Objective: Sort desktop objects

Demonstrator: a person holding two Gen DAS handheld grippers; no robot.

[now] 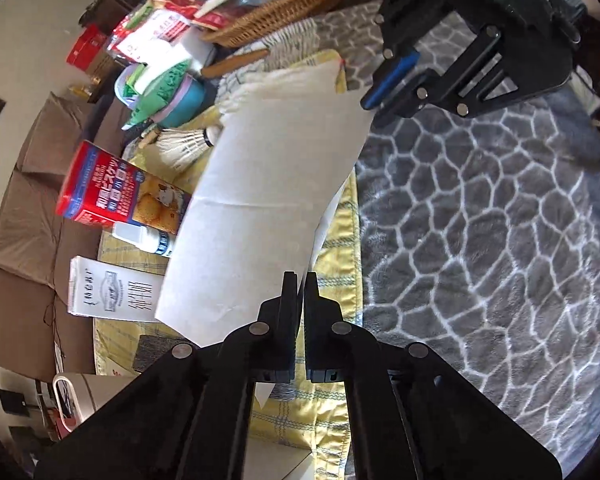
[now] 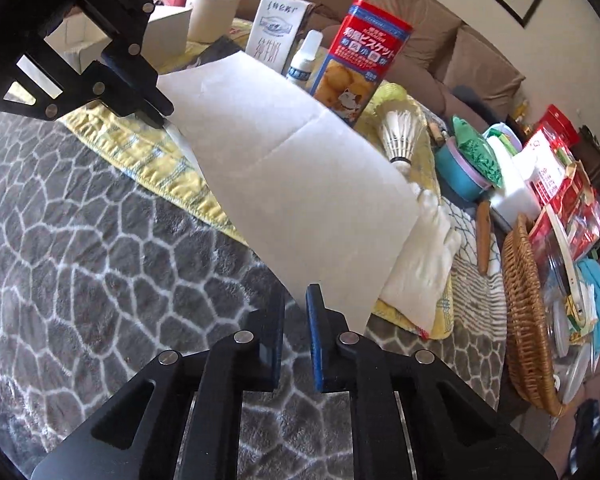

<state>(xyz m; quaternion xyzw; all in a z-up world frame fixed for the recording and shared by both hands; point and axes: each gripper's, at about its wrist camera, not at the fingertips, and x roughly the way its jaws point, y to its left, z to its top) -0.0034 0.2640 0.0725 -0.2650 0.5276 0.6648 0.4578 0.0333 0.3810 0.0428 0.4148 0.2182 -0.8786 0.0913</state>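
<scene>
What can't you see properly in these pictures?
- Left wrist view: the white sheet of paper covers part of the small white bottle and the milk carton.
- Right wrist view: the left claw hides the paper's far corner.
- Right wrist view: the wicker basket runs off the edge, so its contents are unclear.

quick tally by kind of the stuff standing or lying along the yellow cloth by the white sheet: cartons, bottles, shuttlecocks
cartons: 2, the red biscuit box and the white milk carton
bottles: 1, the small white bottle
shuttlecocks: 1, the shuttlecock
total: 4
</scene>
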